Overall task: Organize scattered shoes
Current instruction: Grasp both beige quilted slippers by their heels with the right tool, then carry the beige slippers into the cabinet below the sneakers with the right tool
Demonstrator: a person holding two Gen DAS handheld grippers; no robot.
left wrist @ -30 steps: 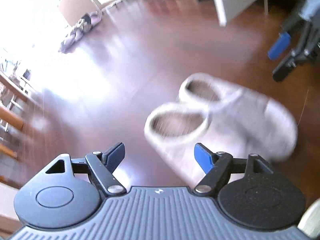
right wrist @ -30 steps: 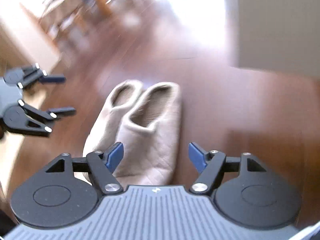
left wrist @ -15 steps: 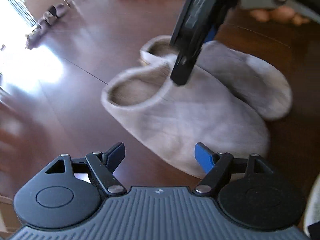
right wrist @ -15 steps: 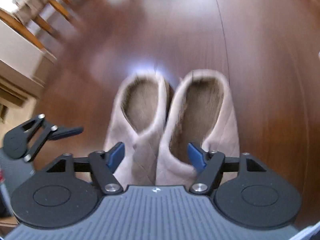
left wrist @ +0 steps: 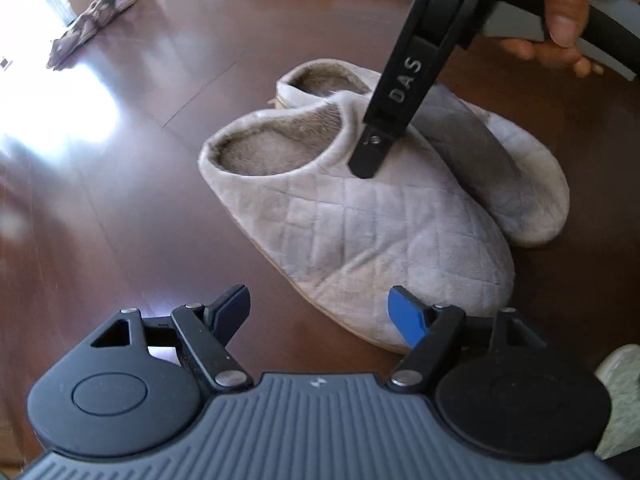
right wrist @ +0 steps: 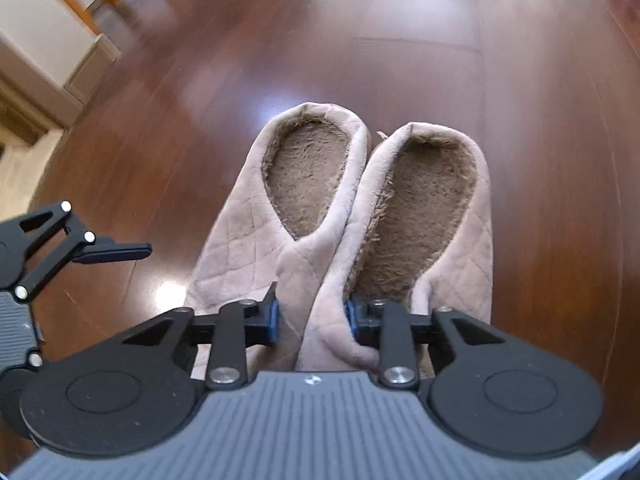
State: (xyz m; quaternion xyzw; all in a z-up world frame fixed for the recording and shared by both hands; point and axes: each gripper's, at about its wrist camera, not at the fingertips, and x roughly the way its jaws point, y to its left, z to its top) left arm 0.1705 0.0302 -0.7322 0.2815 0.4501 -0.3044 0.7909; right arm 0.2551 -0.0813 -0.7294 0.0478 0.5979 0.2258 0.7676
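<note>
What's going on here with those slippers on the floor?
A person is tidying shoes with a handheld gripper in each hand. The right gripper is closing on the touching inner edges of two beige slippers lying side by side on the wooden floor. The left gripper hovers open near one slipper's toe, holding nothing.

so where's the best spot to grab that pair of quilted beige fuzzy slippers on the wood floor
Pinch the two touching inner collar edges of the quilted beige slippers, coming from above at the toe end: the openings face up, and the right gripper is closing there.
</note>
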